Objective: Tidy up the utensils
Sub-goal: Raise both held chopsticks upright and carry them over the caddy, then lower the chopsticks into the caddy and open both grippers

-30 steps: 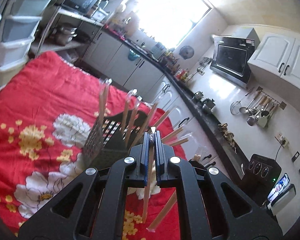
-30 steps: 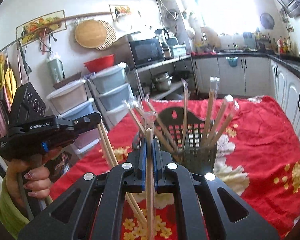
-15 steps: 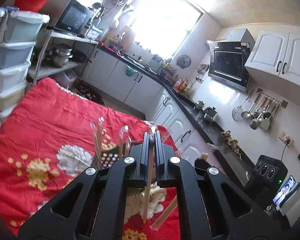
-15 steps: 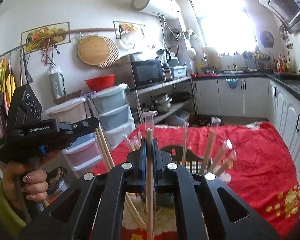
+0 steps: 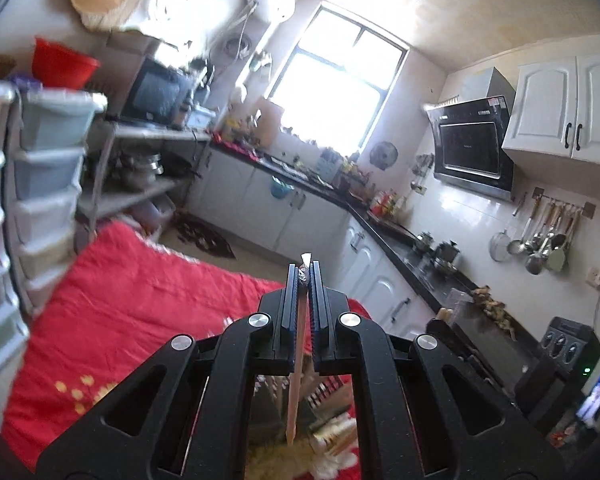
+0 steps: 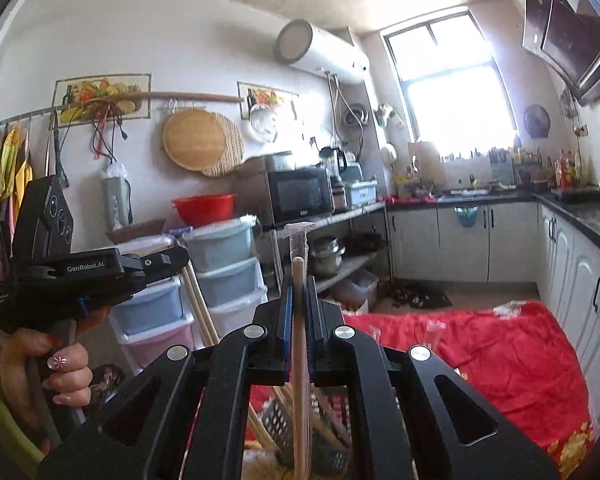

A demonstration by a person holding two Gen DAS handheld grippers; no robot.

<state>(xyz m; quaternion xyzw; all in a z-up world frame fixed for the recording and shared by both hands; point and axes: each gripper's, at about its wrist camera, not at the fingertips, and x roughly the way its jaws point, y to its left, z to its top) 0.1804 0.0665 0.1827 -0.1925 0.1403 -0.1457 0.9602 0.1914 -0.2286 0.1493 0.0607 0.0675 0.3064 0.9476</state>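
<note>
Chopsticks in clear plastic sleeves are held in both grippers above a table covered with a red floral cloth (image 5: 148, 304).

Left wrist view: the left gripper (image 5: 305, 276) has its jaws pressed together on one wrapped chopstick (image 5: 296, 380). The stick runs down between the blue-edged fingers, and its lower tip hangs free above the utensil basket (image 5: 328, 392), of which only a blurred sliver shows between the gripper's arms. A twist of wrapper pokes out above the fingertips. Beyond lie the bright window, white cabinets, a black range hood and ladles hanging on a wall rail. The right gripper and the person do not appear here.

Right wrist view: the right gripper (image 6: 298, 280) is likewise clamped on a wrapped chopstick (image 6: 299, 360), which stands nearly upright, its rounded wooden end and a flap of clear sleeve rising above the fingertips. Only this view shows the left gripper from outside (image 6: 168, 258), at the left edge, carried by a hand (image 6: 56, 368) with painted nails and a green sleeve. A chopstick slants down from its closed tip. Below, between the right gripper's arms, the dark perforated basket (image 6: 284, 420) holds more chopsticks leaning at angles. This view also shows stacked plastic drawers (image 6: 228, 276), a red basin, a microwave and a white water heater on the wall.
</note>
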